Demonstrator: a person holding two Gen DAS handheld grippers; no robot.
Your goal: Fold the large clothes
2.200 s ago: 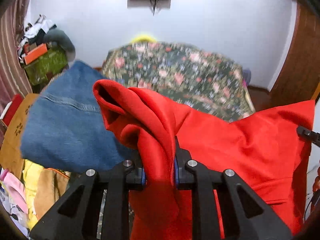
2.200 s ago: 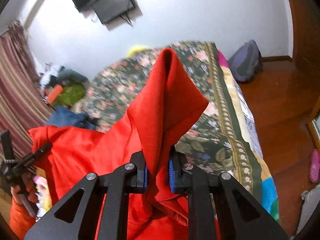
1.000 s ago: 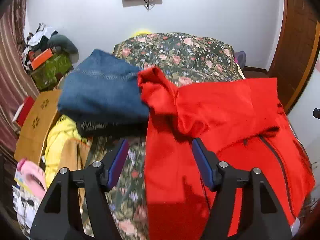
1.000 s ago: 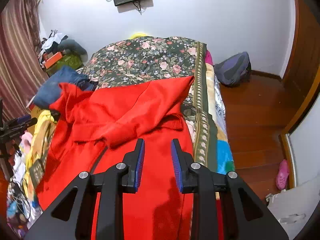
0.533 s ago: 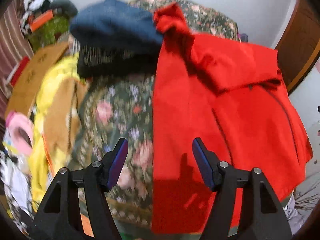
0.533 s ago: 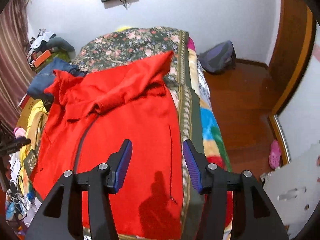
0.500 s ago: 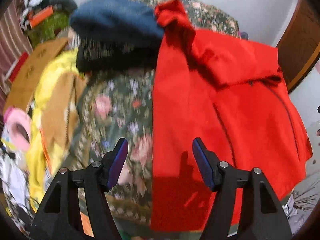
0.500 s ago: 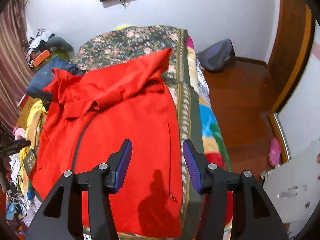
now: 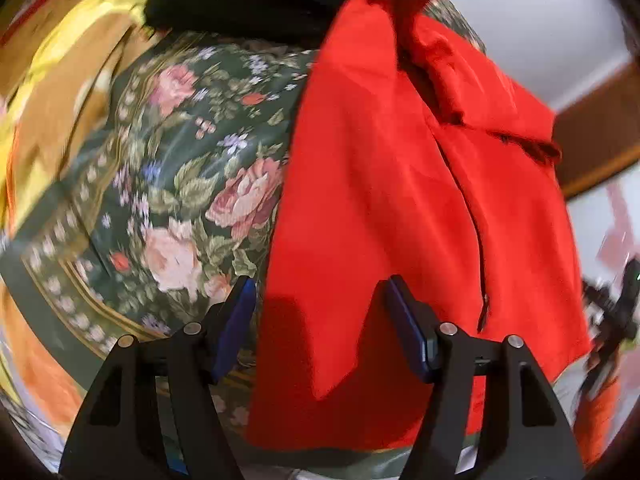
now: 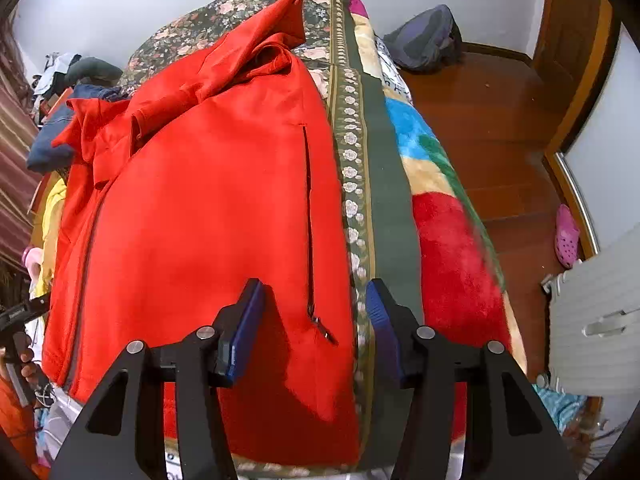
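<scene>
**Two open tools over a red jacket spread for folding**

Both views show one garment laid out on the bed, front up, zip running down its length — spread that way, I'd judge, so its hem corners can be picked up for a fold.

From the left wrist view, the left tool point(image 9: 316, 312) hangs with its jaws wide and nothing between them. The red jacket point(image 9: 400, 184) lies right under and ahead of it; its near left edge runs between the two fingers, with the floral bedspread point(image 9: 172, 184) bare to the left. This view is blurred, so finer detail is lost.

From the right wrist view, the right tool point(image 10: 314, 312) is also wide apart and empty. It sits above the jacket's near right side, where a pocket zip point(image 10: 310, 216) ends just ahead of the fingers, close to the bedspread's border. A bunched hood point(image 10: 240, 64) lies at the far end, well apart from either tool.
</scene>
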